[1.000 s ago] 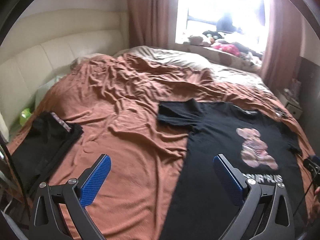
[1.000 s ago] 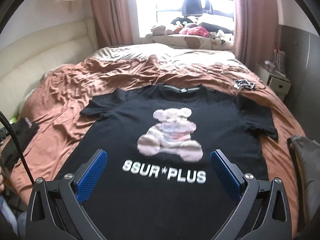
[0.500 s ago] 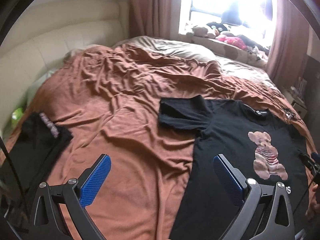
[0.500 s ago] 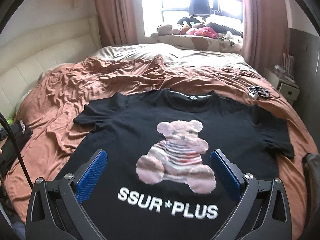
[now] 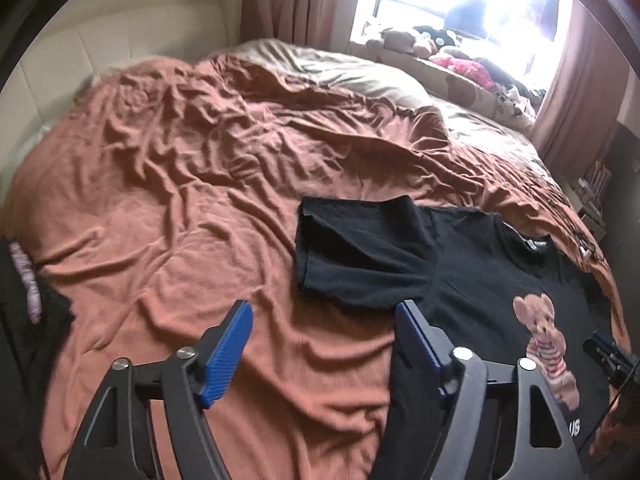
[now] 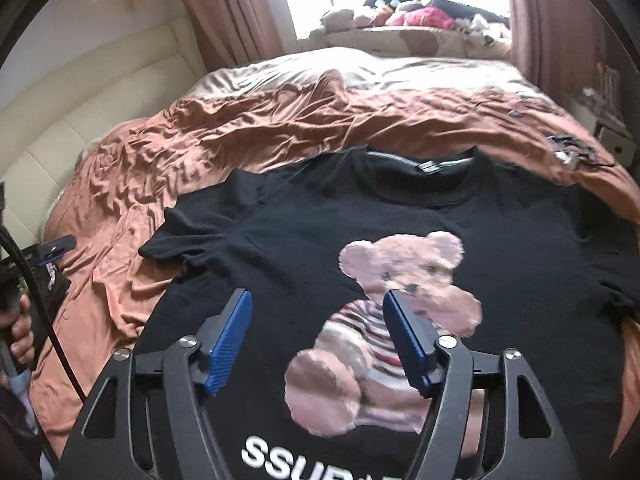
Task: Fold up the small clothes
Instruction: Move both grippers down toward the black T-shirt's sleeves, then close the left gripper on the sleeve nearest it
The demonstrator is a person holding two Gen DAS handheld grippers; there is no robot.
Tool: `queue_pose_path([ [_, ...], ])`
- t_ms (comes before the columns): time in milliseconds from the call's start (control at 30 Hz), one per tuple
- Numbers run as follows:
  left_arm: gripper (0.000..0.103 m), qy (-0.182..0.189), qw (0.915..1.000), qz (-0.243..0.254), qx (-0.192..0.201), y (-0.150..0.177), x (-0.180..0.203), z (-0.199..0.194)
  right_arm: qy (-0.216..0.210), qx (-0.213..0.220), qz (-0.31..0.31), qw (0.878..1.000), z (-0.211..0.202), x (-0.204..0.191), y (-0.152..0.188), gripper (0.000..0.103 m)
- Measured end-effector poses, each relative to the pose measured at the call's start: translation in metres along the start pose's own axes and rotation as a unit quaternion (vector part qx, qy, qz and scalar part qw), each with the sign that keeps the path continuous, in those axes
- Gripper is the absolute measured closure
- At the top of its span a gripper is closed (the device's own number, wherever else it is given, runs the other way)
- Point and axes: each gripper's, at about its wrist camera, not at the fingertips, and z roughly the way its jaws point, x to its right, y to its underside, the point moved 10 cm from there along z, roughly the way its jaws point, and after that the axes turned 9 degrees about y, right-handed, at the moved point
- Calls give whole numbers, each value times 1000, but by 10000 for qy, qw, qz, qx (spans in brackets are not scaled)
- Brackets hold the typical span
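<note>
A black T-shirt (image 6: 304, 248) with a teddy-bear print and white lettering lies spread flat, front up, on the rust-brown bedspread (image 6: 132, 184). My right gripper (image 6: 318, 338) hovers over its chest, jaws closing, with only air between the blue pads. In the left wrist view the same T-shirt (image 5: 472, 280) fills the right side, its left sleeve (image 5: 360, 256) lying flat just beyond my left gripper (image 5: 324, 346). That gripper's jaws are closing too, above the bedspread (image 5: 160, 208) at the shirt's side edge, nothing pinched.
A folded dark garment (image 5: 24, 320) lies at the bed's left edge. A cream padded headboard (image 5: 112, 36) runs along the left. Soft toys and clothes (image 6: 408, 14) crowd the windowsill. A tangle of cable (image 6: 568, 148) lies on the bed's far right. A hand (image 6: 20, 332) shows at left.
Both grippers moved forward and lower over the bed, so the shirt looks larger and closer. Both pairs of jaws have narrowed from wide open.
</note>
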Motion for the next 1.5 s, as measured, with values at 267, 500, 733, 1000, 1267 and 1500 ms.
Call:
queue_pose_path([
  [267,33,92,9990,-174,-409,-31,-22,71,-290,-358,111,9989,55,-8,-23,57],
  [500,33,71,9969,-309,-714,-45,-40,124,-706,-683,345,9946,97,-21,-37,72],
  [733,33,116,9943,-362,-1000,-50,-45,167,-848,-864,417,9918,130,-33,-48,78],
  [1000,46,-54,9912,-550,-1199,-53,-65,200,-985,-954,467,9895,151,-53,-53,81],
  [1267,99,264,9890,-753,-1249,-59,-60,183,-1278,-1163,665,9827,175,-75,-56,94],
  [1500,47,27,9896,-516,-1345,-61,-51,187,-1405,-1299,790,9783,180,-81,-52,94],
])
